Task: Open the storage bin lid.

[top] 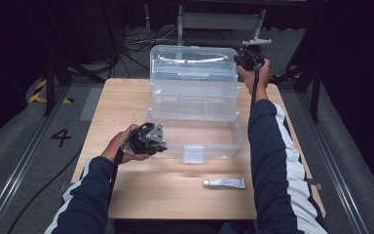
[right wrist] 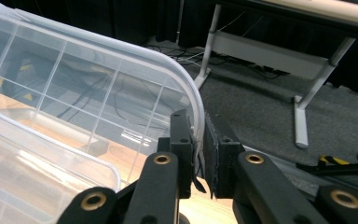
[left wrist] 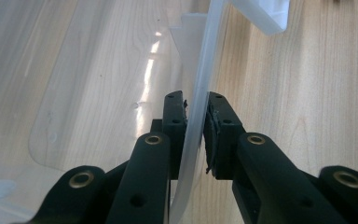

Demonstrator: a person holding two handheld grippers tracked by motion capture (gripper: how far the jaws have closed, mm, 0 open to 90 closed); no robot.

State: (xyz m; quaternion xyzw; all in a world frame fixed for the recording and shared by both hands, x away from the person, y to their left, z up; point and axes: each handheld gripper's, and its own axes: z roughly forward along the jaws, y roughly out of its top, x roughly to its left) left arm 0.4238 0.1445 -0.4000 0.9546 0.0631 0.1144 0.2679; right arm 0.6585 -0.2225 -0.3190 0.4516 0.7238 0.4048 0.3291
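High view, clear plastic box open on the wooden bench, left gripper fingers clamped on its front wall, right gripper fingers clamped on the raised lid's edge, small tube lying nearby.

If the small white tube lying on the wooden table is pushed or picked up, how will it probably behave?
The small white tube lies flat on the wooden table, so it would probably slide when pushed, not tip. Its round cap end might let it roll a little sideways. It looks slim and is probably light; the body may be soft and dent under gripper jaws, though the high view cannot confirm that.
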